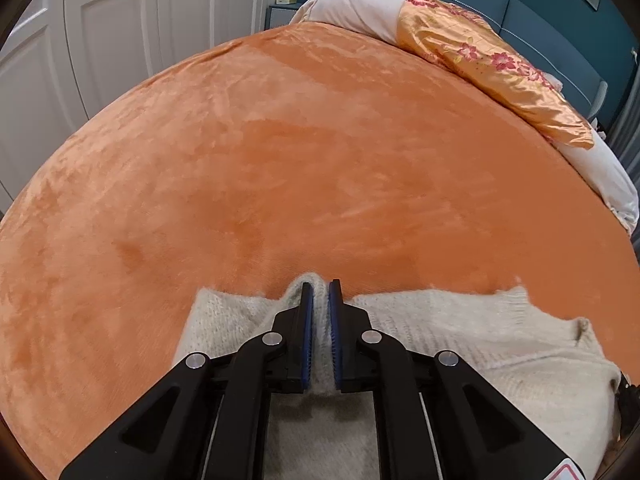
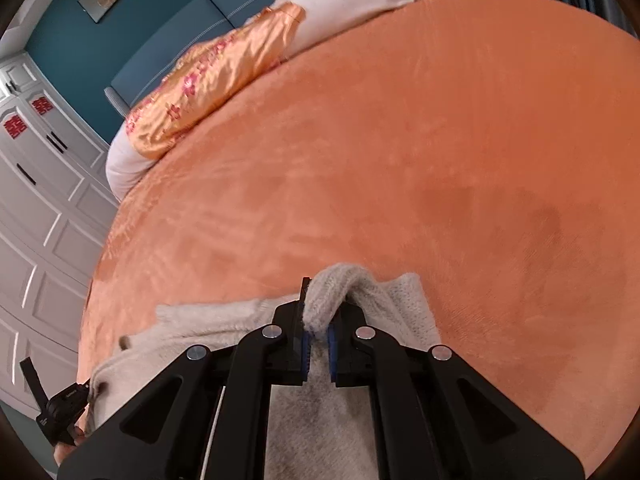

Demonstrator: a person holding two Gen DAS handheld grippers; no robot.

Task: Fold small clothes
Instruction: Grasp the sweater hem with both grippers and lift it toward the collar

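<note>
A cream knitted garment (image 1: 460, 332) lies on the orange plush bedspread (image 1: 320, 160) at the near edge of the bed. My left gripper (image 1: 320, 292) is shut on a pinched fold of its far edge. In the right wrist view the same garment (image 2: 224, 320) spreads to the left, and my right gripper (image 2: 318, 312) is shut on a bunched fold that bulges over its fingertips. The left gripper (image 2: 66, 404) shows at the lower left of that view, holding the garment's other end.
An orange floral pillow (image 1: 492, 68) and white bedding (image 1: 360, 4) lie along the teal headboard (image 1: 552, 28). White wardrobe doors (image 2: 36, 216) stand beside the bed. Open bedspread (image 2: 400, 160) stretches beyond the garment.
</note>
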